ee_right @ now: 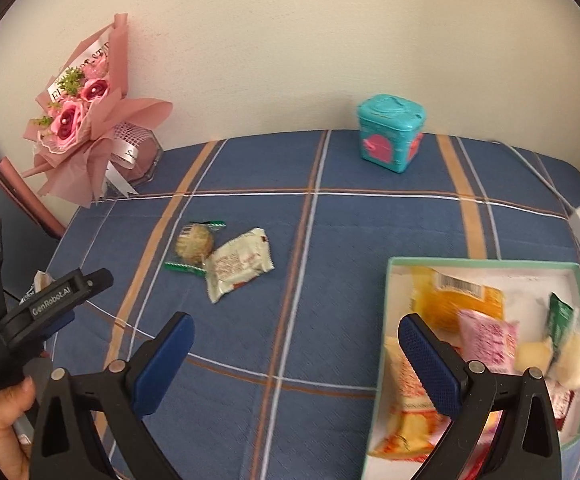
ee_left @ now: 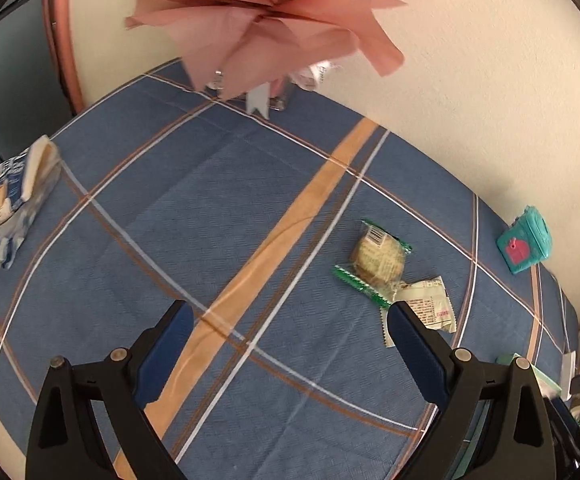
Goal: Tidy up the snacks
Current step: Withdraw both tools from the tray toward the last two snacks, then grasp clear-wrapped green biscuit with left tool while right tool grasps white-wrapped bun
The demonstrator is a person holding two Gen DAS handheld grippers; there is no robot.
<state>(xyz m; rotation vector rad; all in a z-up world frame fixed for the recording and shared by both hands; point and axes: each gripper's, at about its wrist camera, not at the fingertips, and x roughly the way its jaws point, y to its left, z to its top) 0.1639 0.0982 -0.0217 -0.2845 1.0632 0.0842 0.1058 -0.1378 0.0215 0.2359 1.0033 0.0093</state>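
Two snacks (ee_right: 217, 258) loose, perhaps six in box (ee_right: 486, 265)

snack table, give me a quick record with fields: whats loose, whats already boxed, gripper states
surface: blue plaid tablecloth
loose snacks: round biscuit in clear green-edged wrapper, touching a white foil snack packet
container: shallow mint-rimmed white box, holding an orange packet, a pink packet and others
left gripper: open, empty
right gripper: open, empty
other: teal lidded tin; pink paper rose bouquet; blue-and-white packet
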